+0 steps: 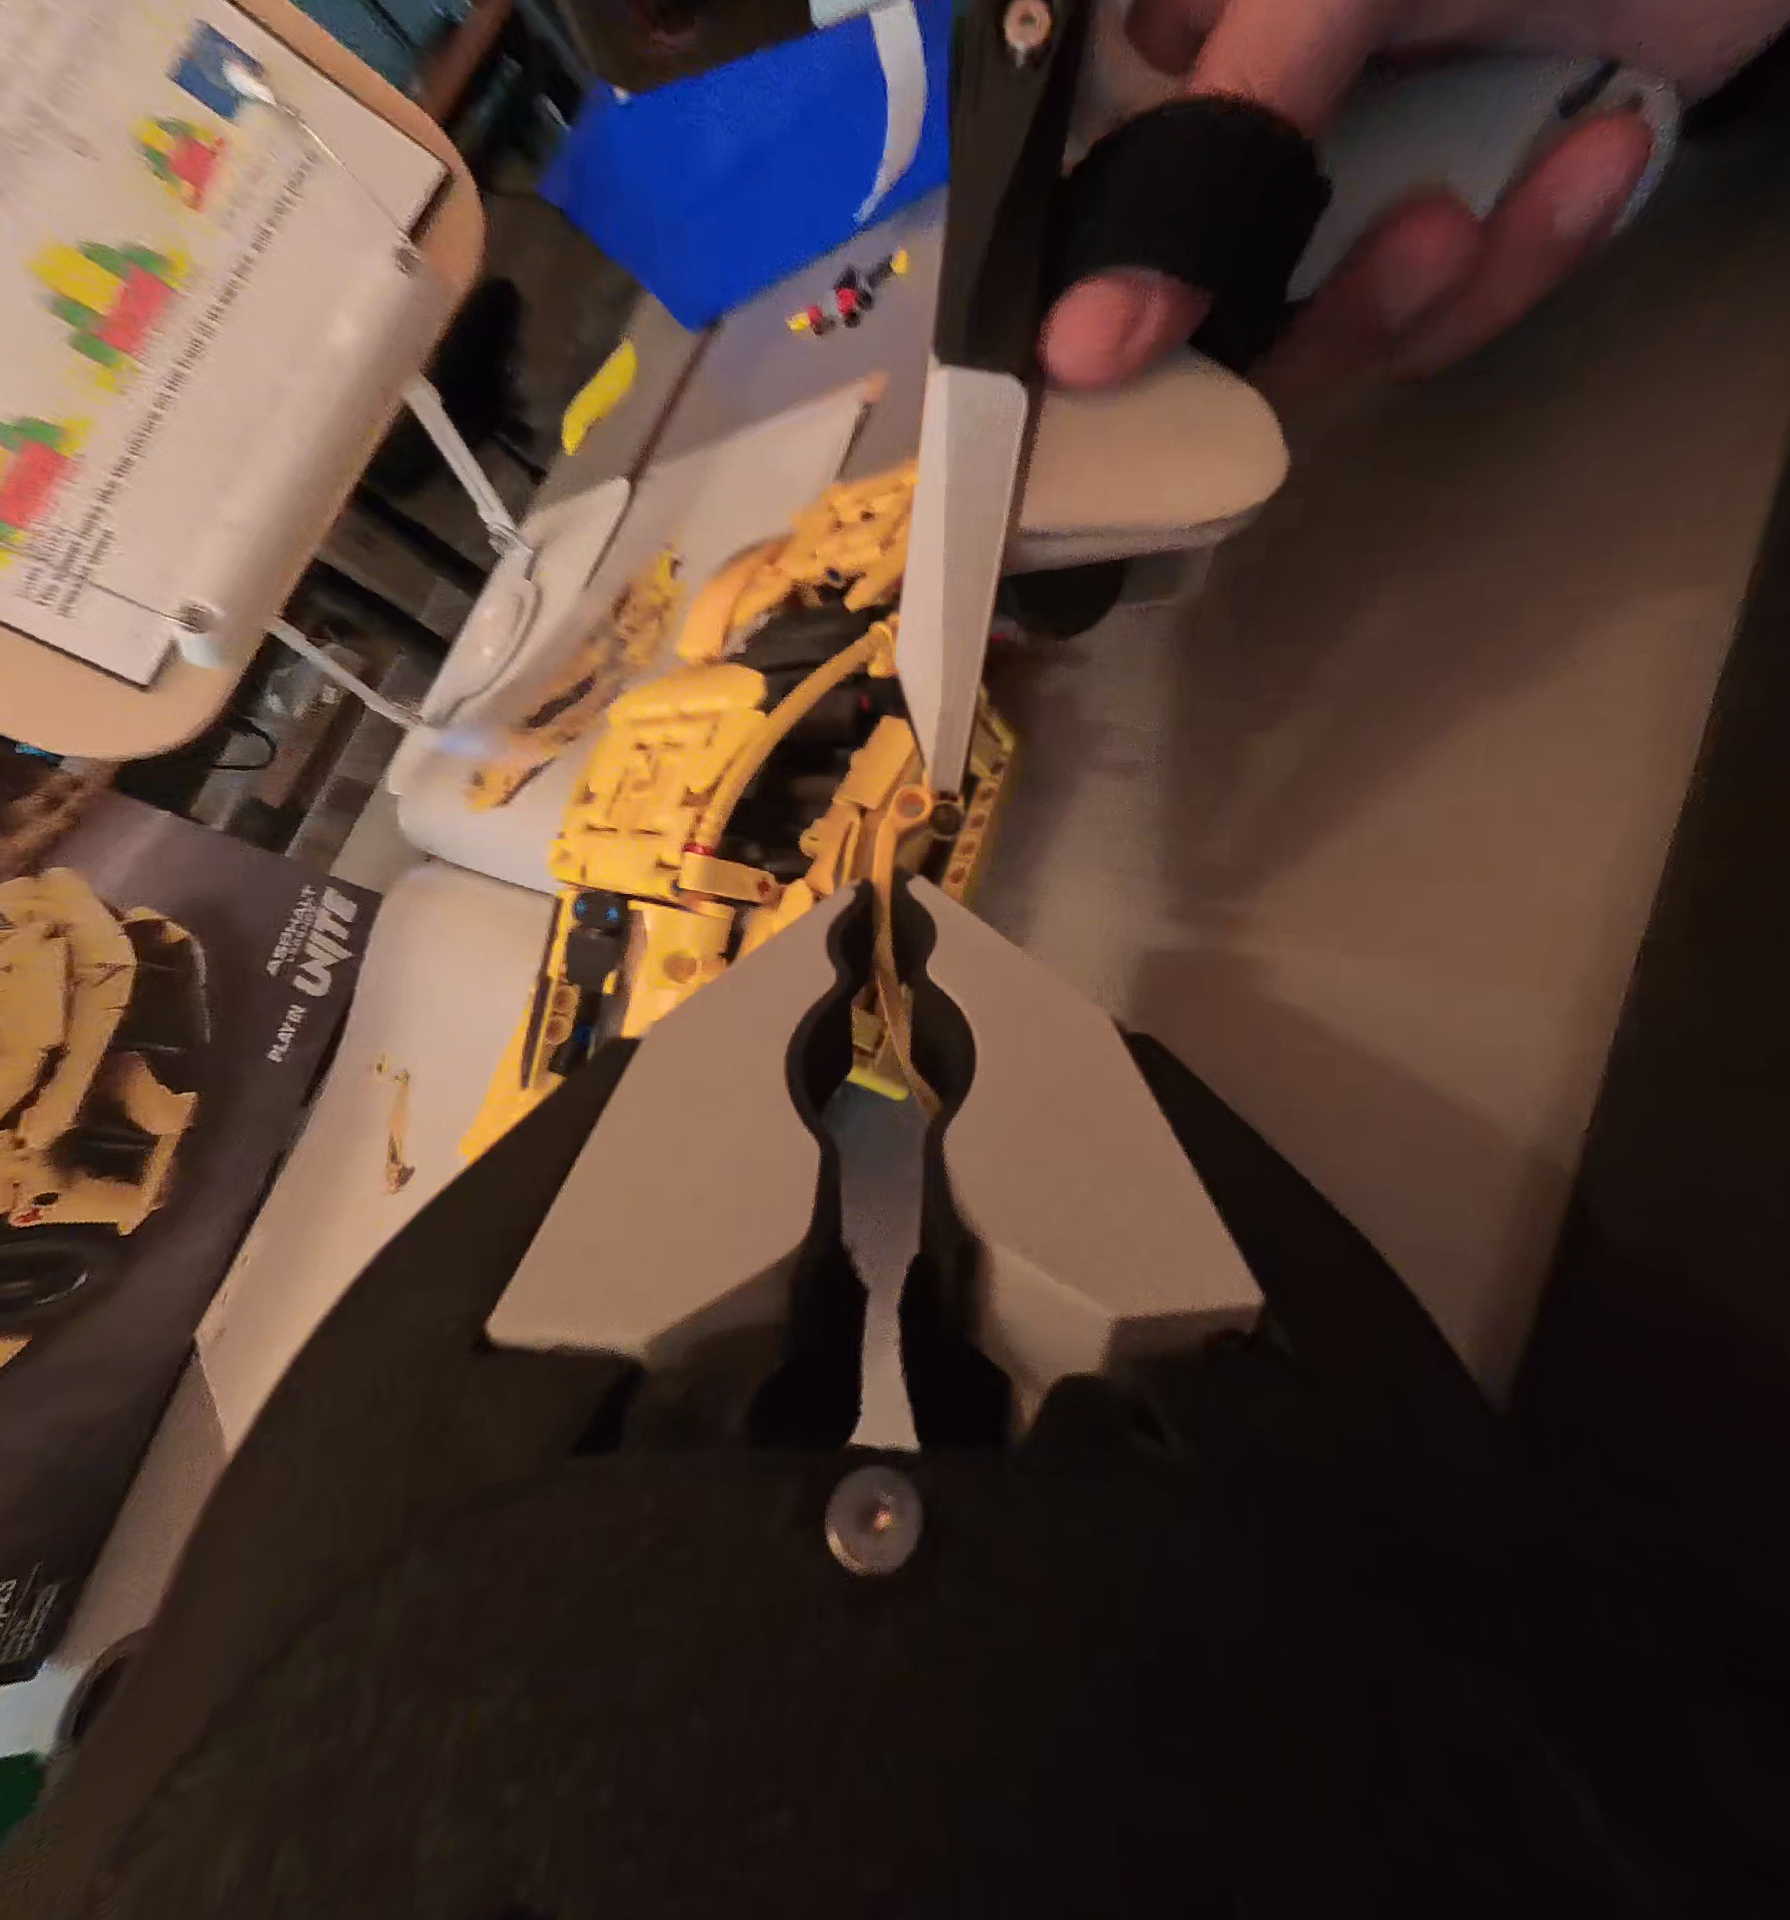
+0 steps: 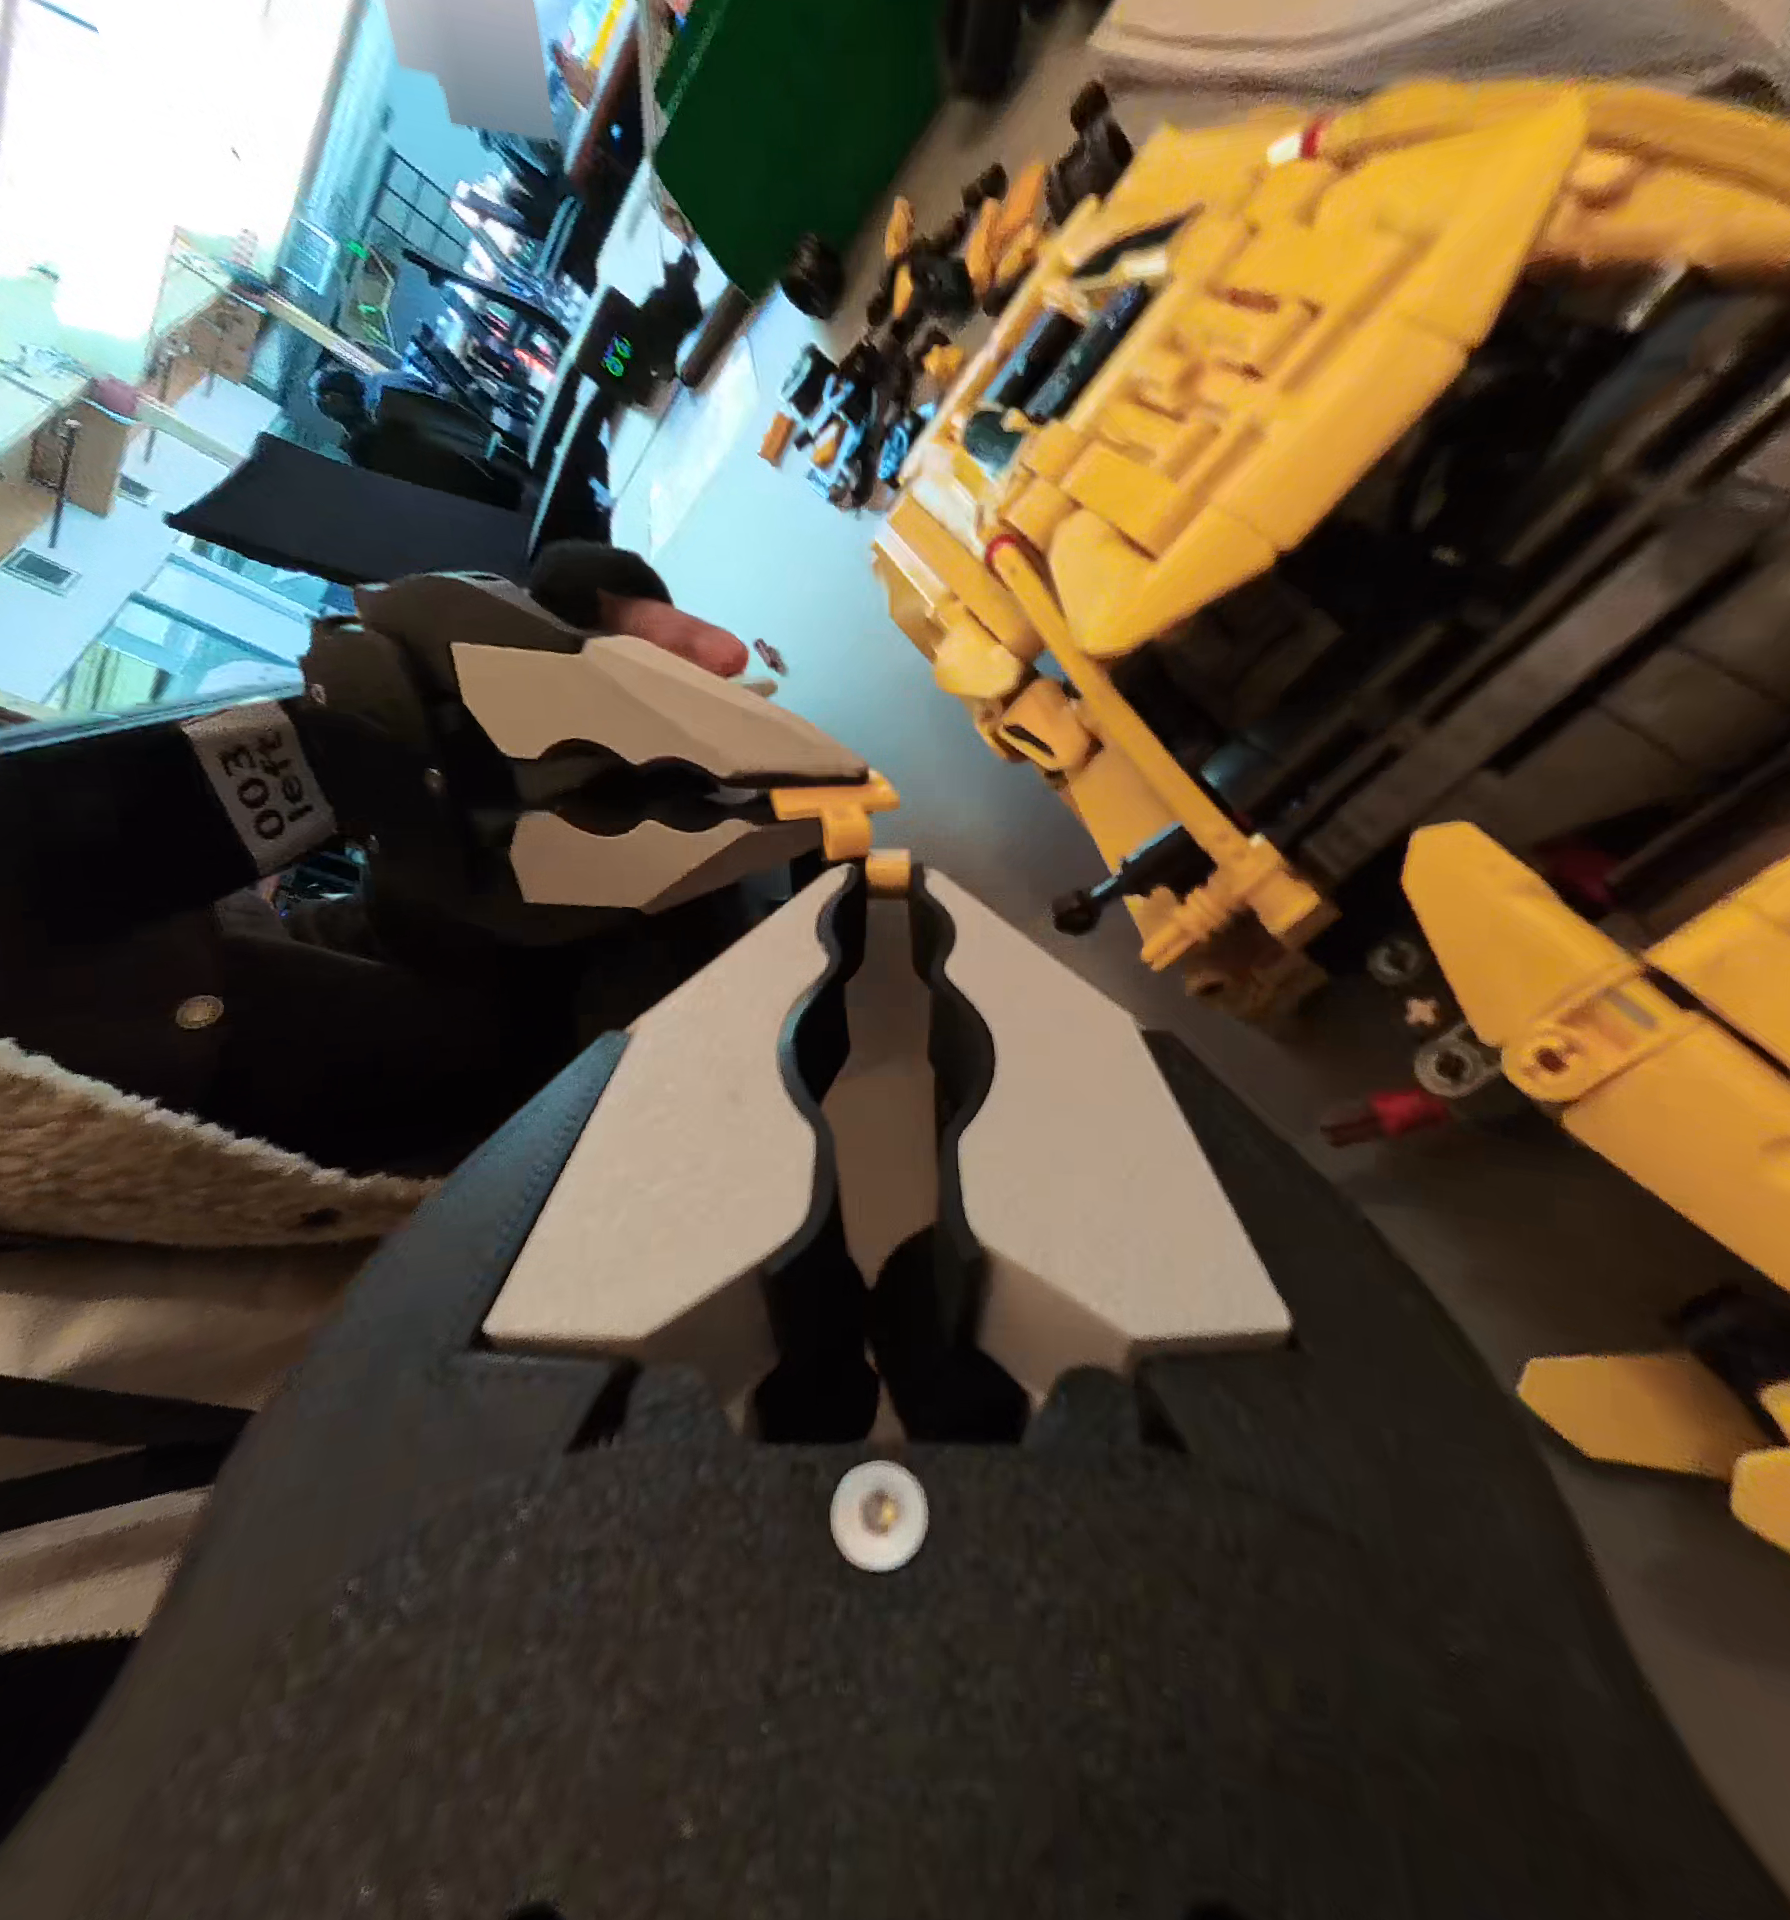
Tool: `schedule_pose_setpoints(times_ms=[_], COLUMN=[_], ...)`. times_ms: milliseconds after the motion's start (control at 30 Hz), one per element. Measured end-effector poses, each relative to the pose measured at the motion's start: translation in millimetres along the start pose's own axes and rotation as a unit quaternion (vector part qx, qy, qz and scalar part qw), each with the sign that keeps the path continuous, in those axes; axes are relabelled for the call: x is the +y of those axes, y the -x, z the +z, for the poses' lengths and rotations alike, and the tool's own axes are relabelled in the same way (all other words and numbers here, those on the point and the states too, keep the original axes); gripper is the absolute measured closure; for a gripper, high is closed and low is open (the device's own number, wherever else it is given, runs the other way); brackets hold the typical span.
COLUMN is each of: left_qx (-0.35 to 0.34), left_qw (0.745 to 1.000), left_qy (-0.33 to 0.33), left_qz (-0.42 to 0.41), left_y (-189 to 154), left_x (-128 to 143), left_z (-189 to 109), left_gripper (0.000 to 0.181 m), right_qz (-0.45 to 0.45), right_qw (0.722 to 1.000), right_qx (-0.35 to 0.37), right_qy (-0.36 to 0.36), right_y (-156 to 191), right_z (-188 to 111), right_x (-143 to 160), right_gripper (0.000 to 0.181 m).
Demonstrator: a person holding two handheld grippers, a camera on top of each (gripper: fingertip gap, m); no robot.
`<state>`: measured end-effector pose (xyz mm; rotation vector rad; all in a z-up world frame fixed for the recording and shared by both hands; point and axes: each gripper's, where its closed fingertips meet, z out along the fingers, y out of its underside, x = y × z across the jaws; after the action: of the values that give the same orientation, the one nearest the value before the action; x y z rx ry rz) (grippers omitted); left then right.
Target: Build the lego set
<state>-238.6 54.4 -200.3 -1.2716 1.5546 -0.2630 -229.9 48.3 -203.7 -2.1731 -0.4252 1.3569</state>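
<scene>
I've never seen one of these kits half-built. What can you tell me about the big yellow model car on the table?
The yellow model car is a partly built brick model of glossy plastic. Yellow body panels cover a black inner frame that shows through open gaps, with small red pins here and there. A thin yellow hose arches over its middle. It rests on the grey table, loose pieces beyond it. Neither gripper touches it.

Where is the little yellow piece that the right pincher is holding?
The small yellow piece sits pinched at the tip of the right gripper, mid-frame in the right wrist view, just below the left gripper's yellow piece, left of the yellow car.
</scene>
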Motion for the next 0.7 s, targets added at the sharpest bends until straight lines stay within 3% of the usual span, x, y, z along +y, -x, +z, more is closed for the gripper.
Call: schedule_pose_setpoints(times_ms=[233, 333, 500, 700], left_qx=[-0.035, -0.041, -0.059, -0.058], left_qw=[0.996, 0.996, 0.996, 0.996], left_qy=[-0.085, -0.074, -0.063, -0.074], left_qz=[-0.02, -0.003, 0.014, 0.003], left_y=[11, 9, 12, 14], left_x=[-25, -22, -20, -22], left_z=[-19, -17, -17, -19], left_gripper=[0.179, 0.179, 0.179, 0.179], right_qz=[-0.043, -0.044, -0.057, -0.064], right_qw=[0.997, 0.996, 0.996, 0.996], right_qx=[-0.019, -0.047, -0.01, -0.016], right_qy=[-0.058, -0.061, -0.066, -0.059], right_y=[16, 26, 17, 22], right_z=[-8, -9, -11, -8], right_x=[-20, -22, -23, -21], right_gripper=[0.175, 0.175, 0.175, 0.175])
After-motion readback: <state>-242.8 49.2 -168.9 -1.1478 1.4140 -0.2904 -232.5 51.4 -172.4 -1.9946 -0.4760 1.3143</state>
